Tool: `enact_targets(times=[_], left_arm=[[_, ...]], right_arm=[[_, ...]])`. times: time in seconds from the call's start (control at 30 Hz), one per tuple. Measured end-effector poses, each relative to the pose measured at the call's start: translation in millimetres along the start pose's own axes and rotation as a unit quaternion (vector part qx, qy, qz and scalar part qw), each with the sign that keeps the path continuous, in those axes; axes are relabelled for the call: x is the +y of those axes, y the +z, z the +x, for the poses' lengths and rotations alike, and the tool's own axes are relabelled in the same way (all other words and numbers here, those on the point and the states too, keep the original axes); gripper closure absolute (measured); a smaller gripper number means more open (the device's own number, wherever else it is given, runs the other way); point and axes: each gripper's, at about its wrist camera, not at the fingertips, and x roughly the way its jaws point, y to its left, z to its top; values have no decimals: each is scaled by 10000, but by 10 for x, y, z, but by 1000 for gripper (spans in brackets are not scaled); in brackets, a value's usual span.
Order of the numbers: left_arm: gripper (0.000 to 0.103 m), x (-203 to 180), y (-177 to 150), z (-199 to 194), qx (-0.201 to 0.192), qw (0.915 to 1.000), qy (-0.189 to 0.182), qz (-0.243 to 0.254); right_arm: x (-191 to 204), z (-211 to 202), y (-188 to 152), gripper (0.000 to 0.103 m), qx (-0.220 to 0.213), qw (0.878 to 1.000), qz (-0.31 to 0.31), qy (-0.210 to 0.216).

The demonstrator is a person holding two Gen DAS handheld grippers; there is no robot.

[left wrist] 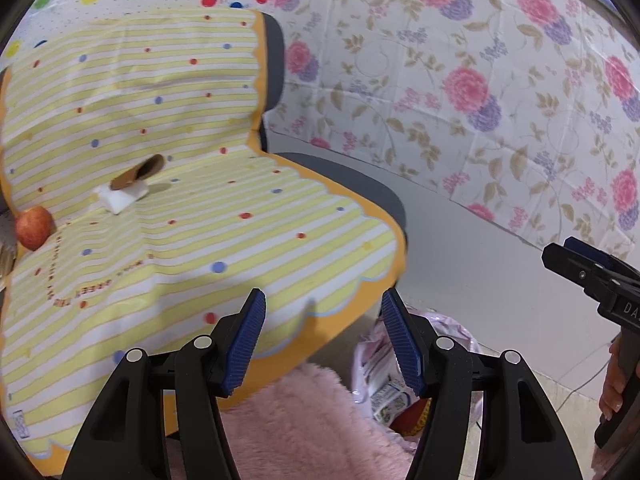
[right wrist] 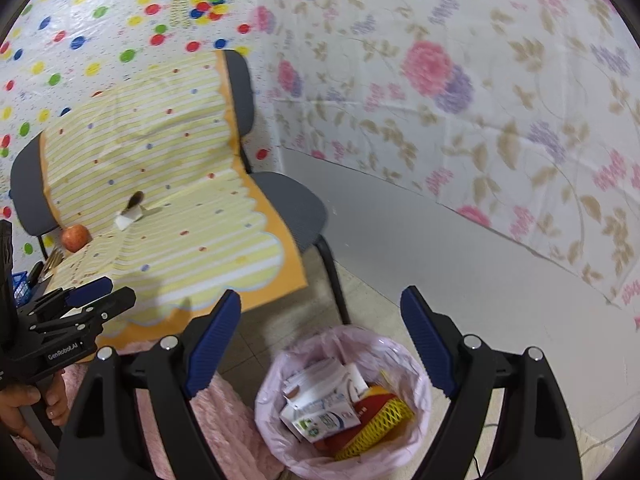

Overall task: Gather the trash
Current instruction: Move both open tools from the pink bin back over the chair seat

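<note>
The right gripper (right wrist: 320,340) hangs with its blue-padded fingers (right wrist: 214,350) spread wide apart and nothing between them, directly over a trash bin (right wrist: 416,408) lined with a pale pink bag, at about 6 o'clock in the right wrist view. The bin holds white cartons (right wrist: 320,404), a red wrapper and a yellow foam net (right wrist: 384,420). The left gripper (left wrist: 323,340) is likewise spread open and empty, poised over the front edge of a yellow striped cloth (left wrist: 200,248) that drapes a grey chair (right wrist: 288,204); in the right wrist view this gripper (right wrist: 86,294) appears at 9 o'clock, its fingers only slightly parted as seen from the side. Farther out on the chair seat, at about 10 o'clock in the left wrist view, lies the remaining trash: a brown cardboard tube (left wrist: 138,172), its long axis running from lower left to upper right, with the open round end pointing toward 2 o'clock. The tube is short, dull brown and somewhat flattened, and its lower end rests on a crumpled white tissue (left wrist: 120,196). A red apple (left wrist: 34,227) sits at 9 o'clock, near the tissue but apart from it. A pink fluffy rug (left wrist: 304,420) covers the floor below the chair, beside the bin. Floral sheeting (left wrist: 480,80) covers the wall at 1 o'clock.
</note>
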Motion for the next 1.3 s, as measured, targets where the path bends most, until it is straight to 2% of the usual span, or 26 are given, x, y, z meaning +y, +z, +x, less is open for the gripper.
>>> enact_targets(times=[0.27, 0.53, 0.7, 1.3], left_arm=[[42, 643, 32, -197, -44, 9968, 633, -484], [41, 1369, 64, -326, -42, 9833, 1512, -1015], [41, 1700, 126, -415, -56, 9737, 1923, -1222], [41, 2419, 463, -373, 78, 9511, 2720, -1461]], right_arm=[[583, 243, 268, 22, -13, 9974, -431, 573], [1242, 624, 506, 23, 192, 9889, -883, 1177], [1623, 841, 664, 30, 273, 9815, -1139, 1512], [2511, 1543, 1205, 32, 382, 9635, -1620, 2097]])
